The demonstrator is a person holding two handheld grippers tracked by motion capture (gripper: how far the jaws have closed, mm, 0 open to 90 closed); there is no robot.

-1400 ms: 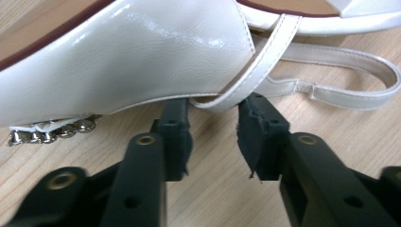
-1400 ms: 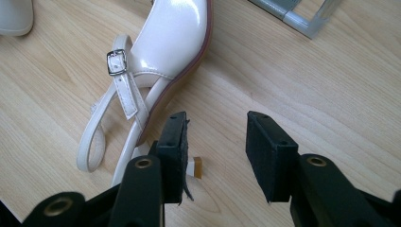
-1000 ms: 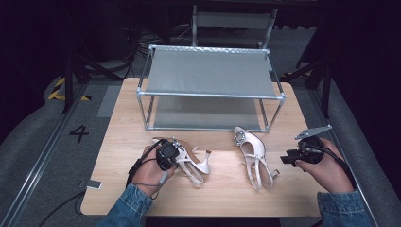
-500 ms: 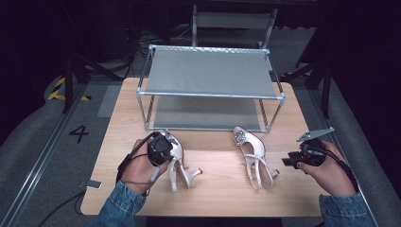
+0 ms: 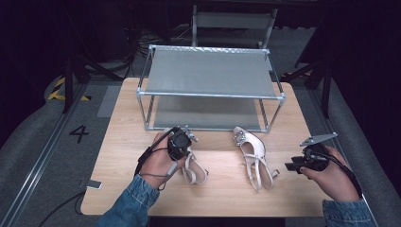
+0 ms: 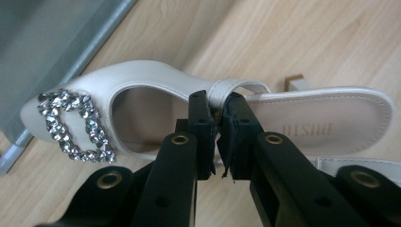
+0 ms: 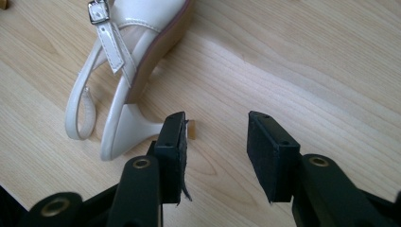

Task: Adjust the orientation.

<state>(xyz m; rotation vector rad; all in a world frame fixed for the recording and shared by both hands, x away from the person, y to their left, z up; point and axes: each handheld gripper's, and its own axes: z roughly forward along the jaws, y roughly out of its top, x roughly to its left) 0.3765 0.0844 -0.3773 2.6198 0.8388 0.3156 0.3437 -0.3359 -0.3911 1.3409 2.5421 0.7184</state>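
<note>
Two cream glossy heeled sandals on a pale wooden table (image 5: 217, 194).
Left gripper (image 6: 220, 120) pinches the strap of the rhinestone-buckled sandal (image 6: 142, 94) before the metal rack (image 5: 208, 85); right gripper (image 7: 215, 142) gapes empty beside the other sandal (image 7: 132, 52).

Wooden table (image 5: 227, 198), light grain, bare along the near edge. Metal shelf rack (image 5: 210, 90) stands on its far half, two grey tiers, silver tube frame. Grey chair (image 5: 234, 21) behind the rack, far side. Floor left of table: number 4 marking (image 5: 79, 134), yellow-black hazard tape (image 5: 59, 90) farther back. Small white device with cable (image 5: 93, 185) at the near left corner.
</note>
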